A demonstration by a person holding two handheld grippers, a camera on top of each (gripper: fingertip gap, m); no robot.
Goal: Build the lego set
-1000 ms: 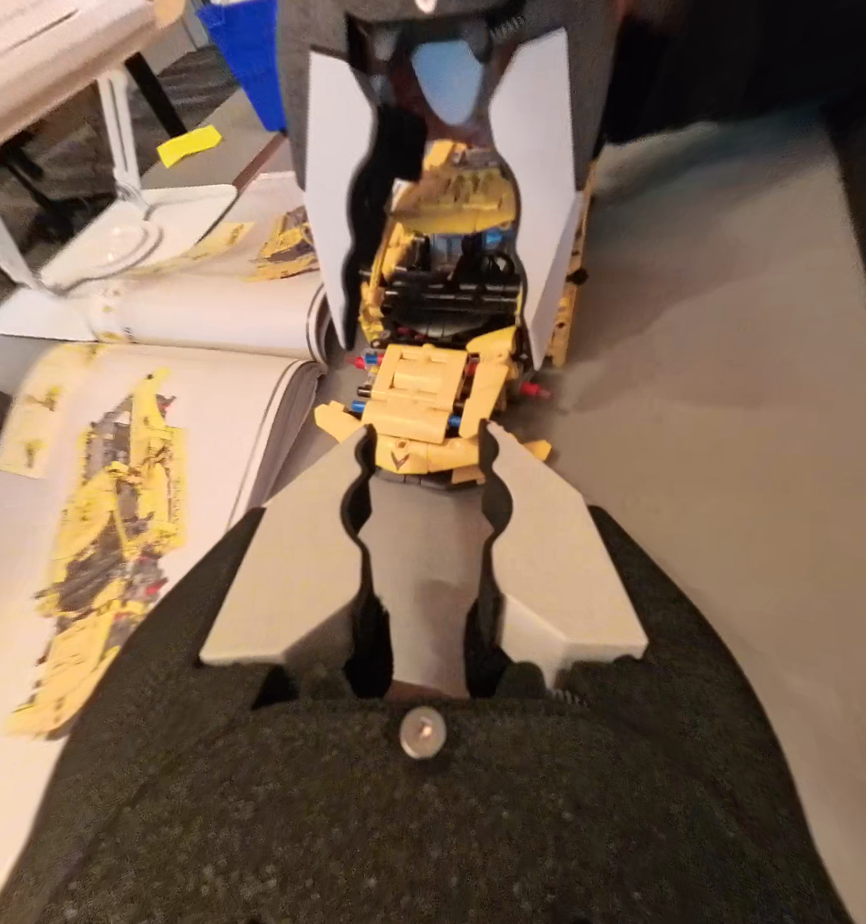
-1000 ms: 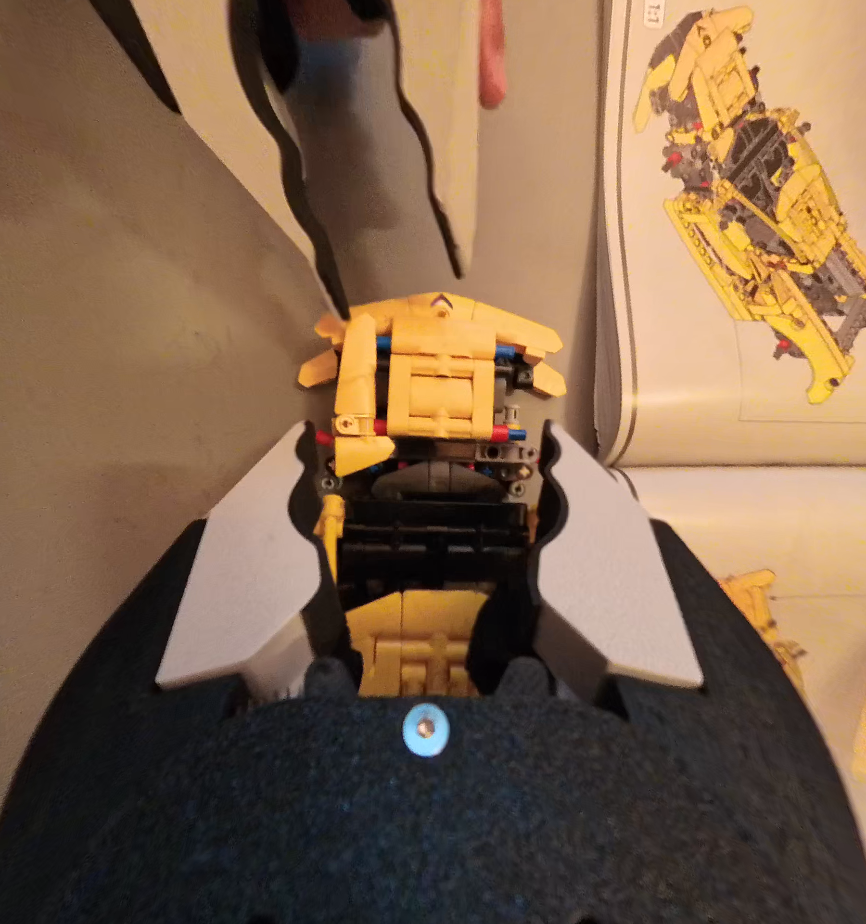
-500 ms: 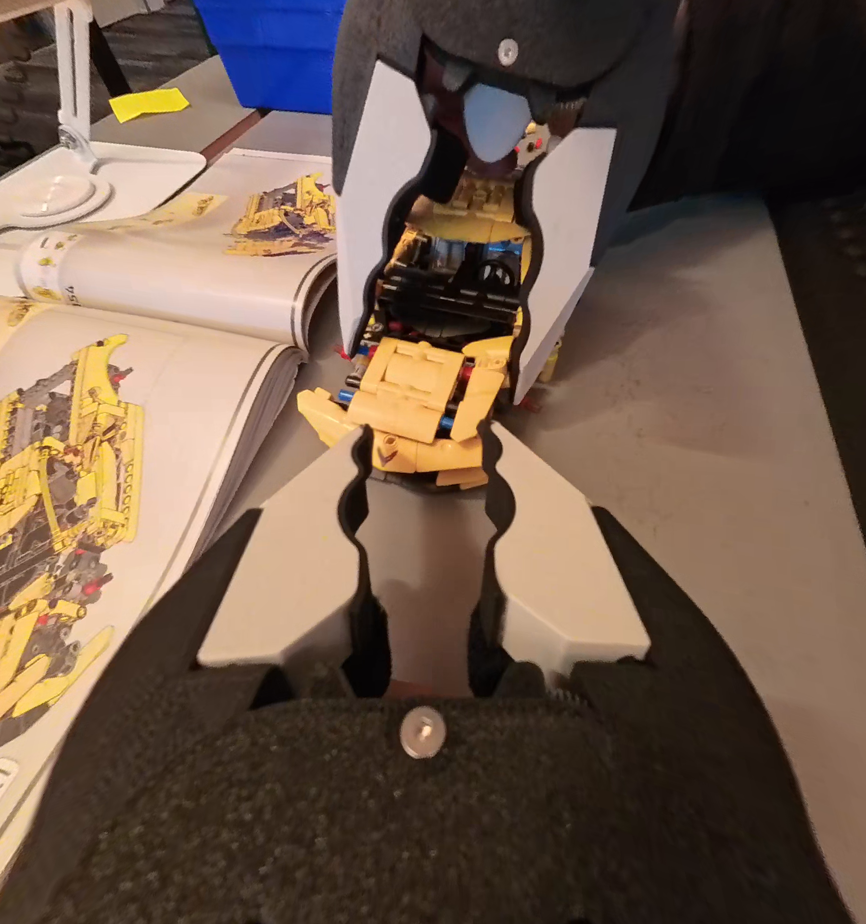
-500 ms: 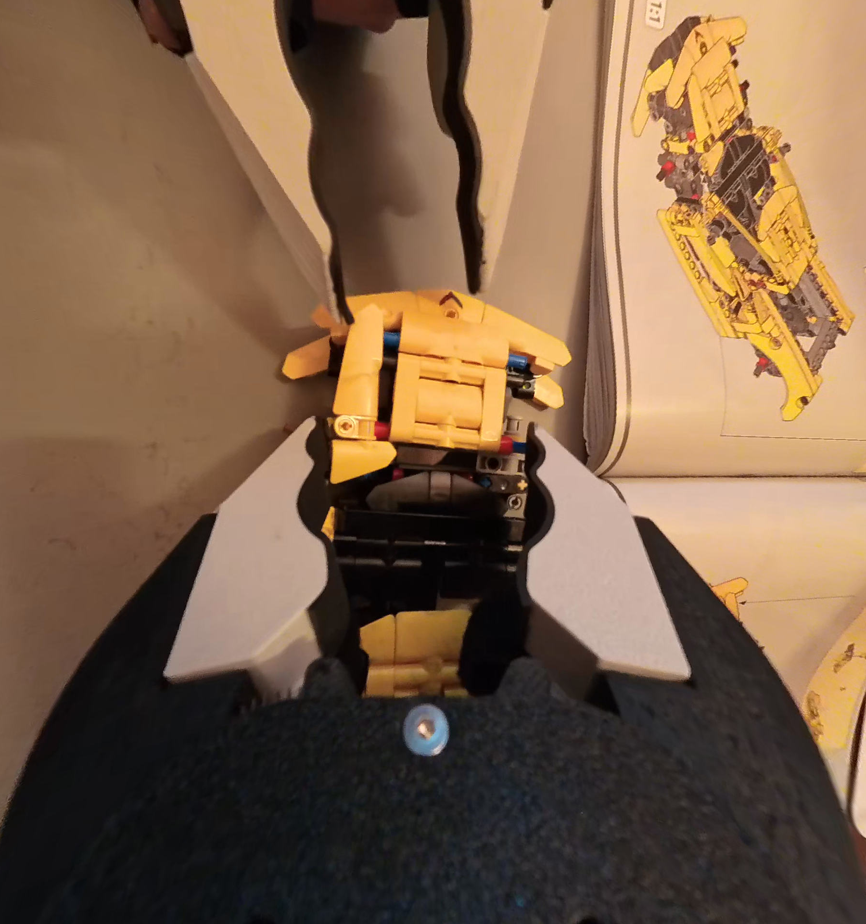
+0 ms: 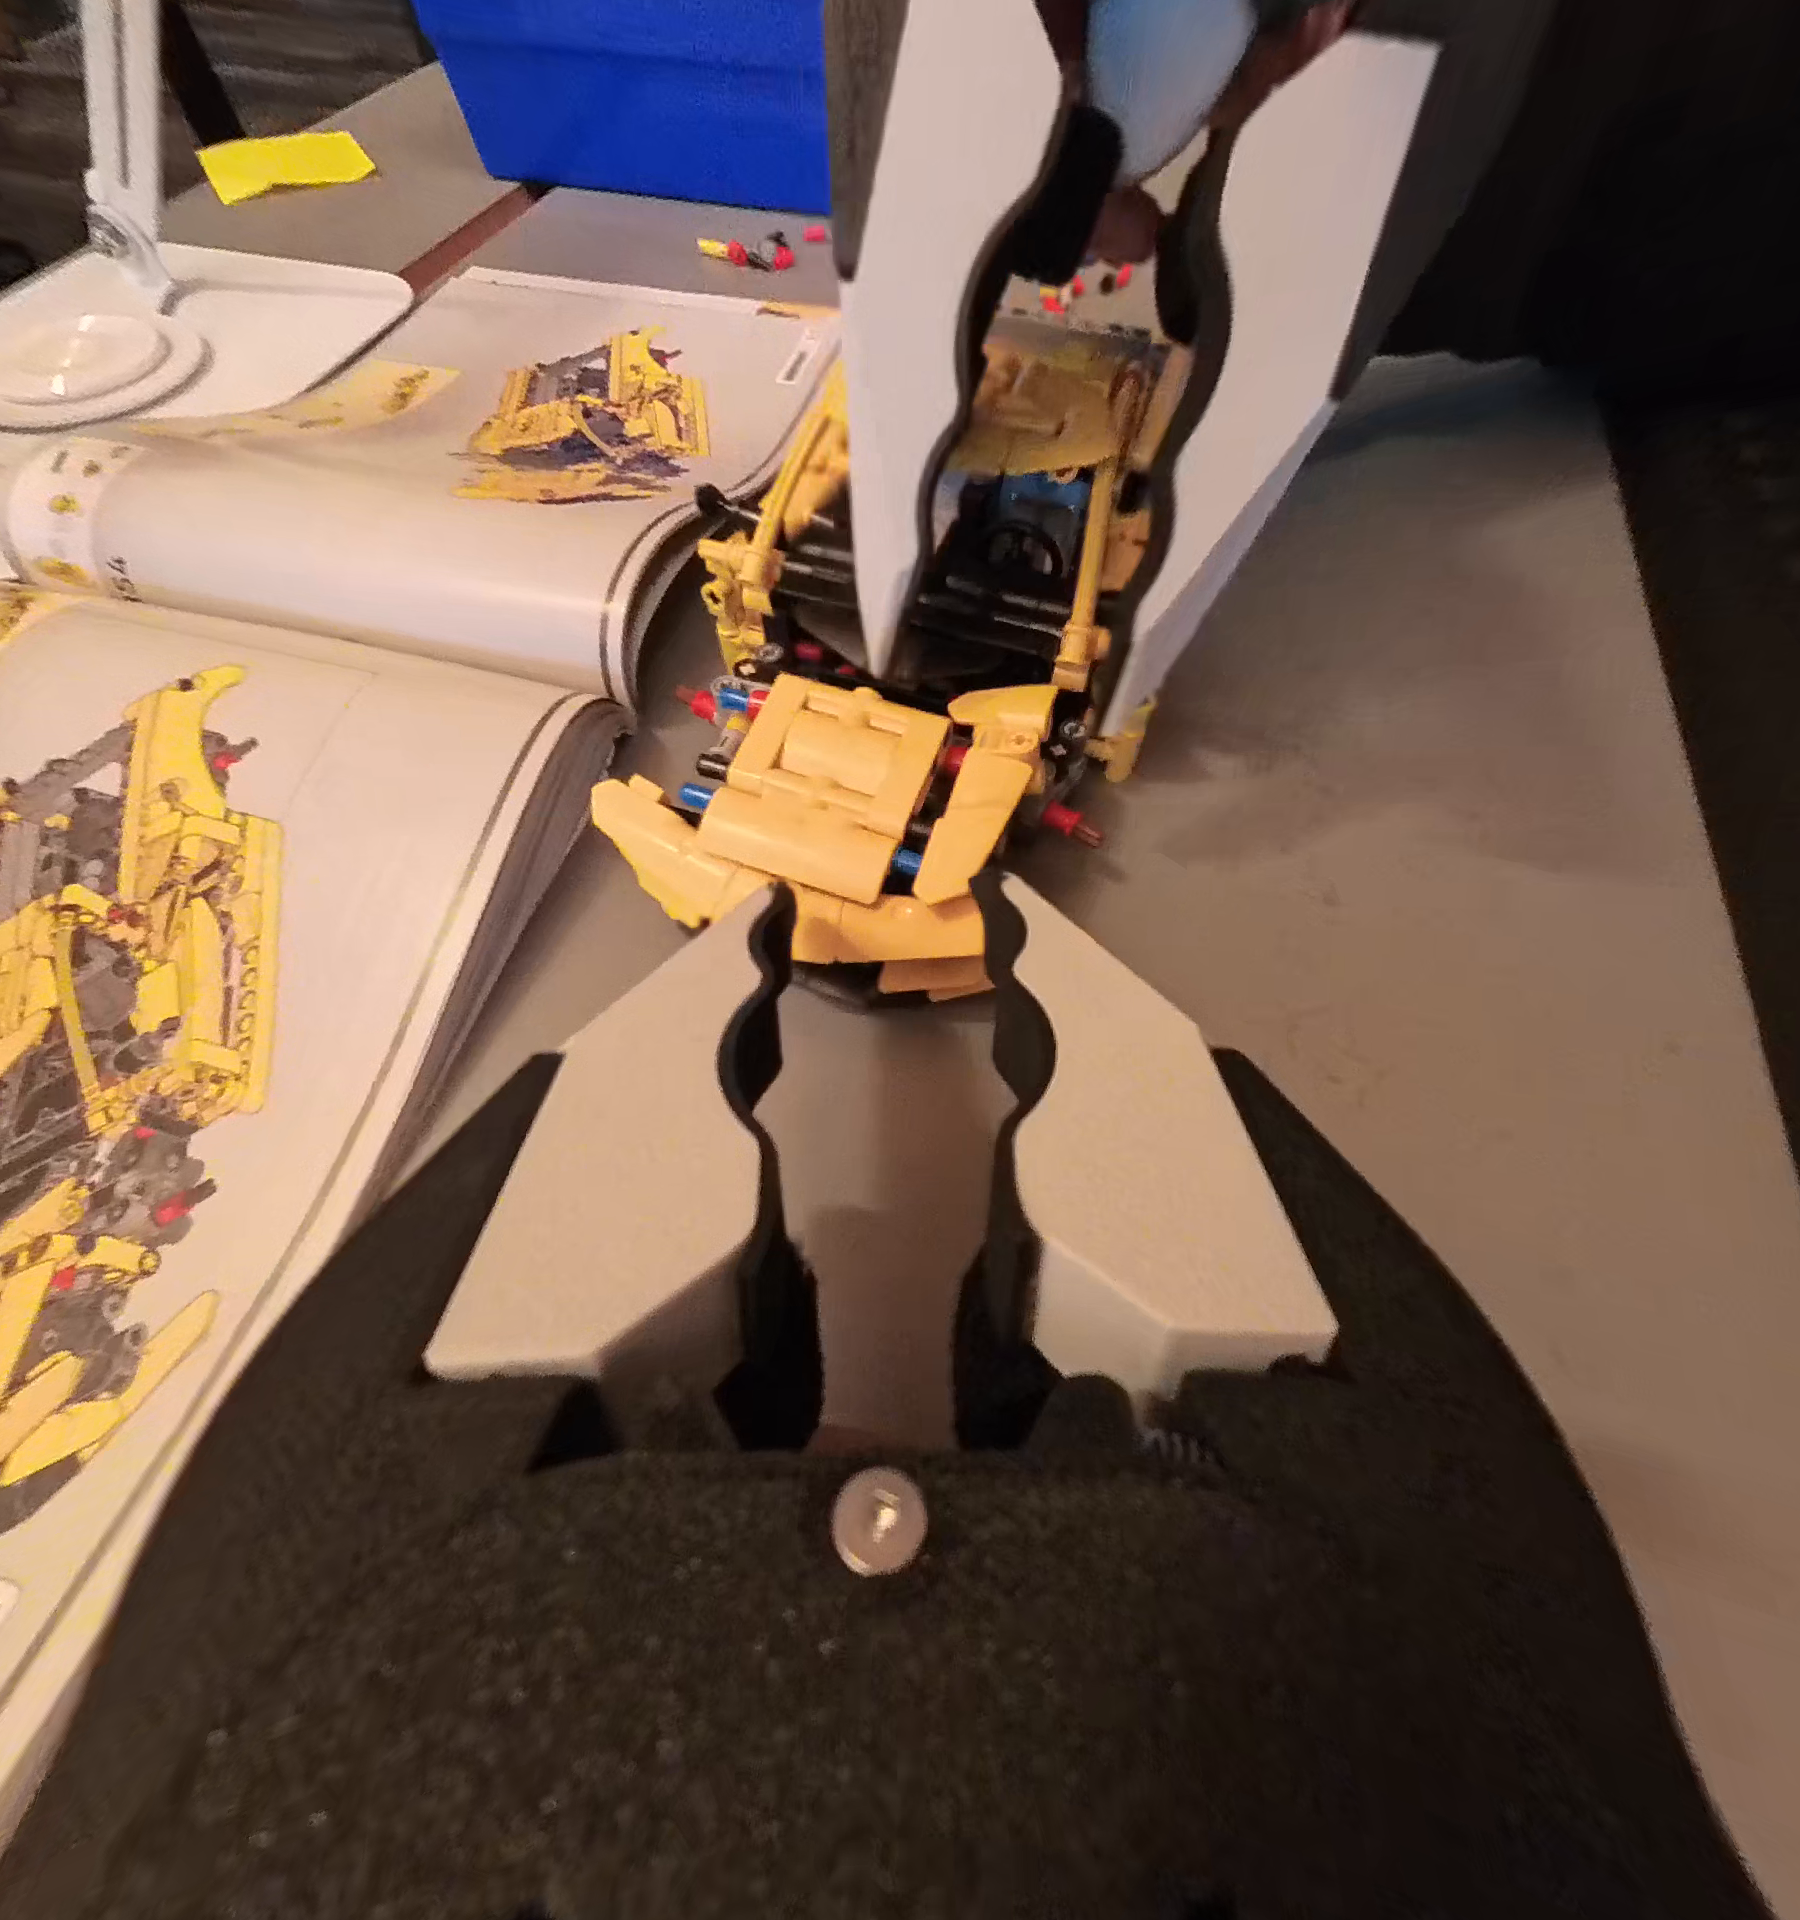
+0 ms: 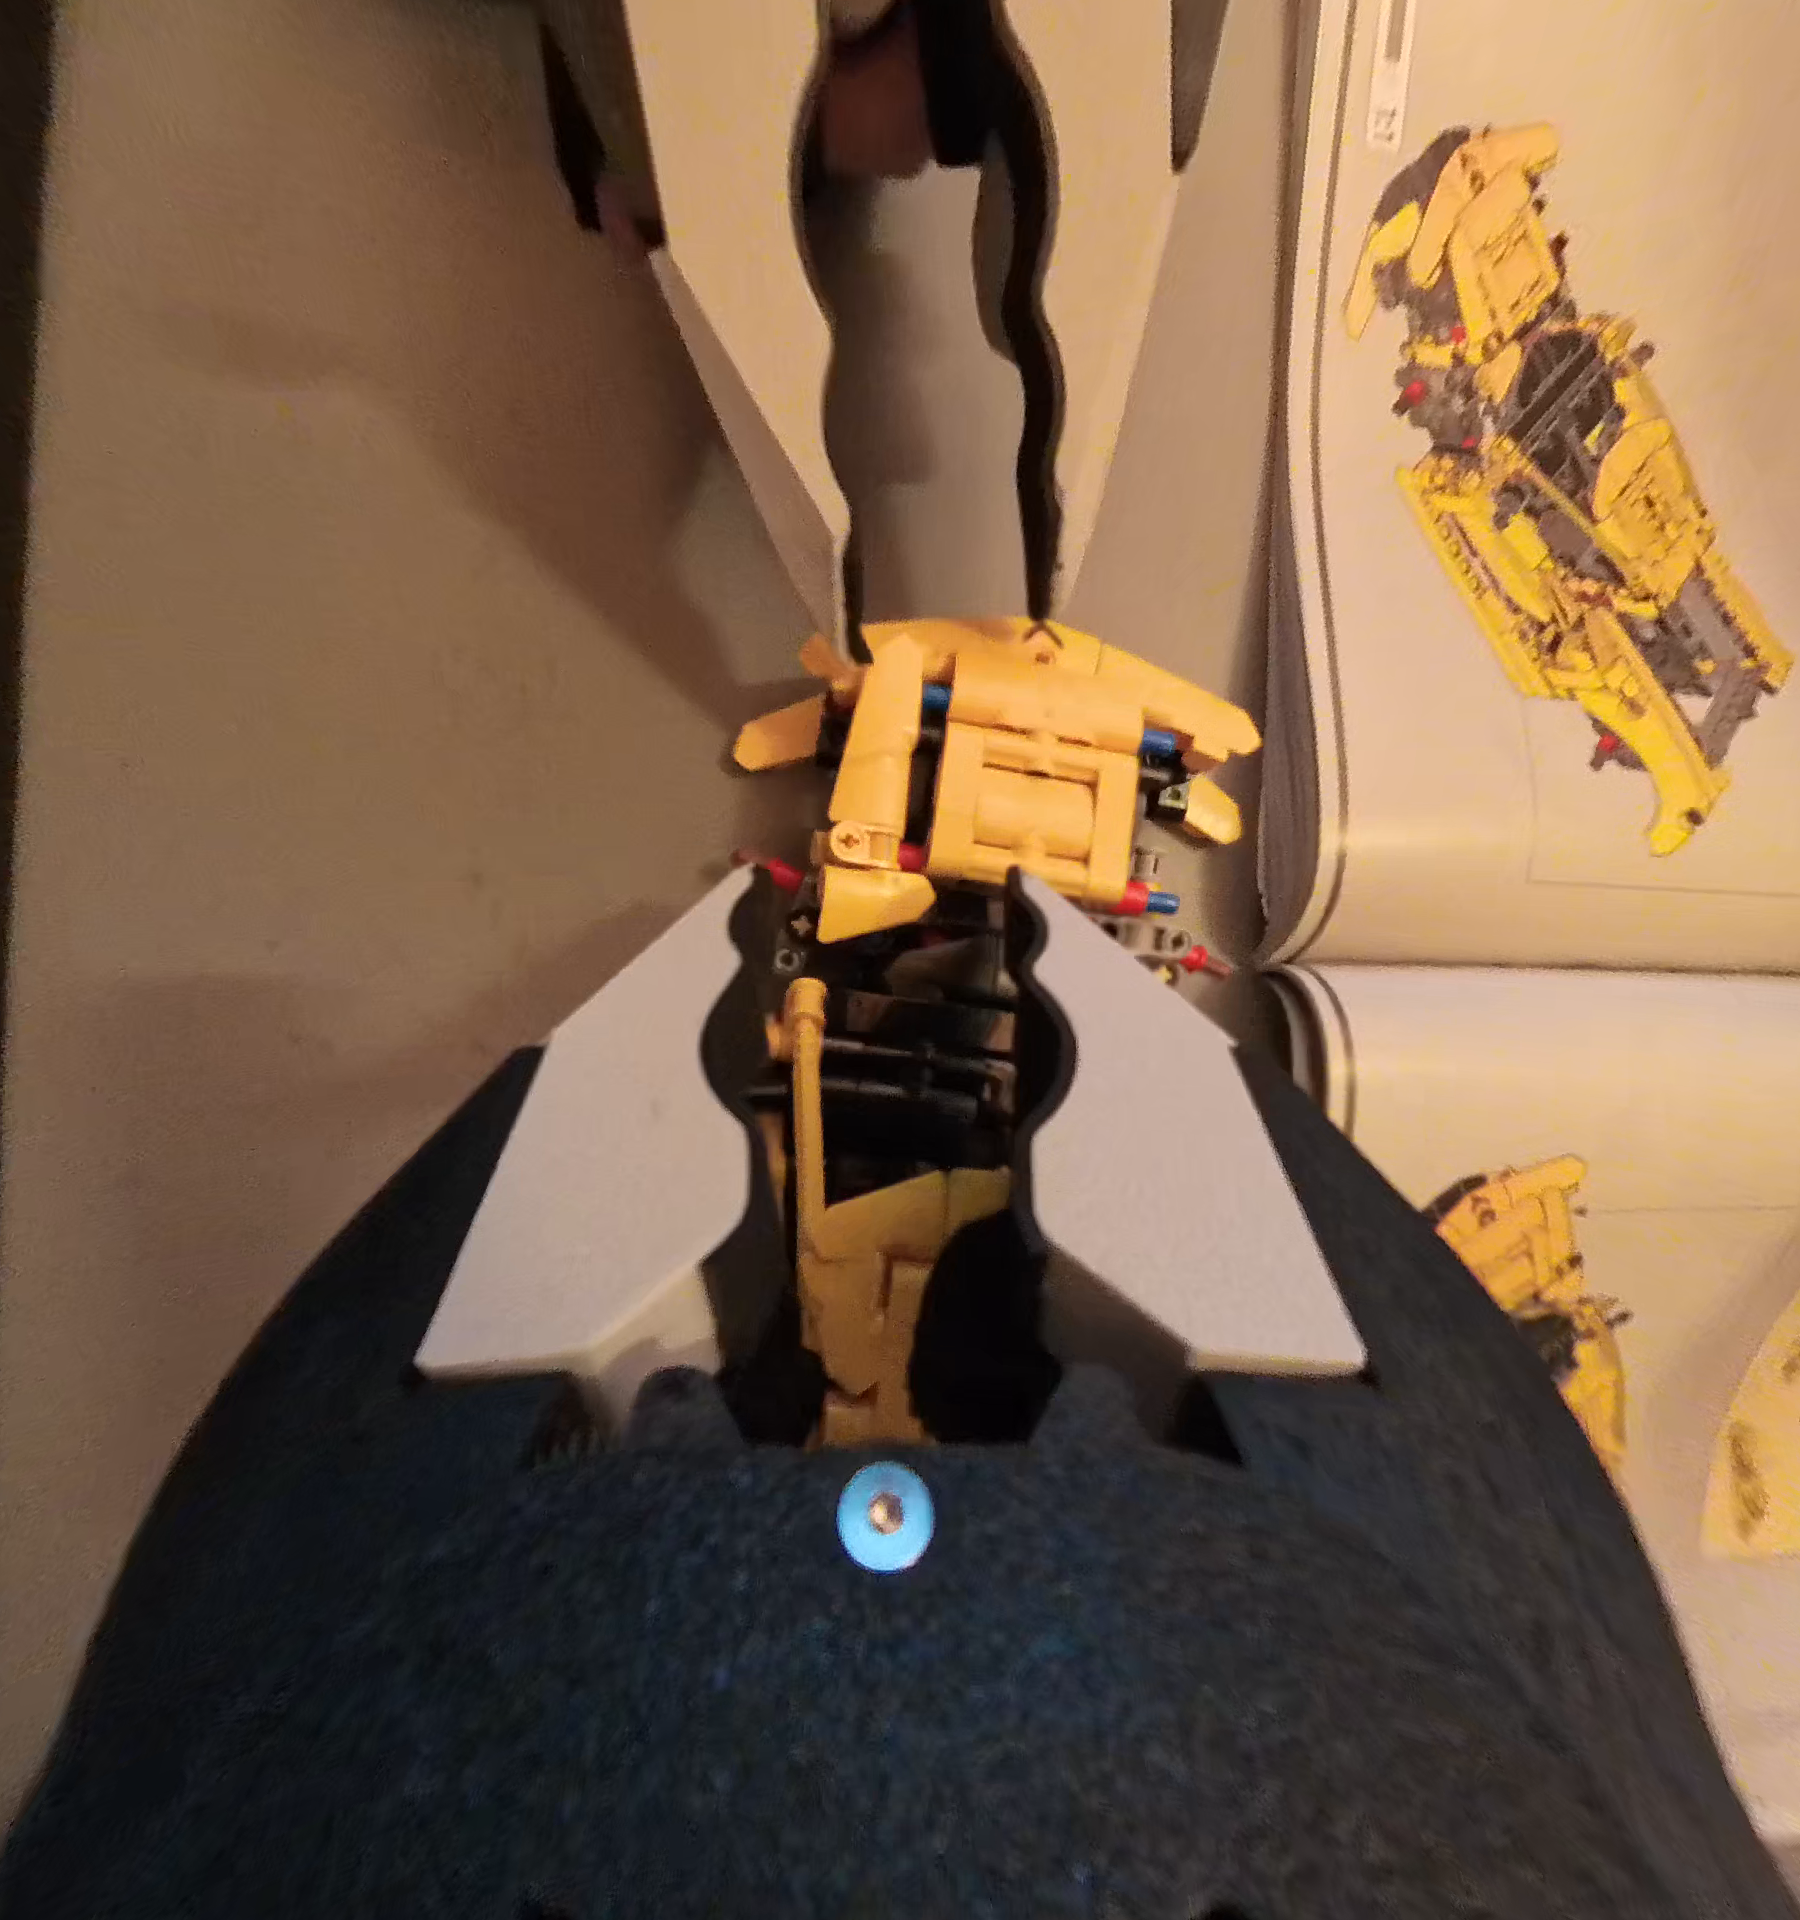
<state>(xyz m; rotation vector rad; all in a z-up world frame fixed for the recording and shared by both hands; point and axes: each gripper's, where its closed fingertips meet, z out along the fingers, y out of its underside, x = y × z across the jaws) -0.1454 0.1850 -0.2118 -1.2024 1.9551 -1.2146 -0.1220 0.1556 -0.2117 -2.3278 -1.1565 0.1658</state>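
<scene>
A yellow and black lego model (image 5: pixel 834 790) of a bulldozer stands on the grey table. My left gripper (image 5: pixel 880 909) is low at its front end, jaws partly closed on the yellow nose. It also shows in the right wrist view (image 6: pixel 948 623), coming in from the top. My right gripper (image 6: pixel 880 883) comes from the opposite end over the cab, jaws narrow around the black beams and yellow roof of the model (image 6: pixel 1021 790). In the left wrist view the right gripper (image 5: pixel 1005 691) points down into the cab, with one yellow pillar outside its finger.
An open instruction book (image 5: pixel 252 883) lies left of the model and shows in the right wrist view (image 6: pixel 1602 520) too. A white lamp base (image 5: pixel 148 343), a blue bin (image 5: pixel 647 94) and small loose pieces (image 5: pixel 761 249) are at the back. The table's dark edge (image 5: pixel 1727 727) runs along the right. One gripper's finger ends stand about 5 centimetres off the other's.
My right gripper's jaws have closed from wide around the model's sides to narrow inside the cab. Both grippers and the model have shifted relative to the book.
</scene>
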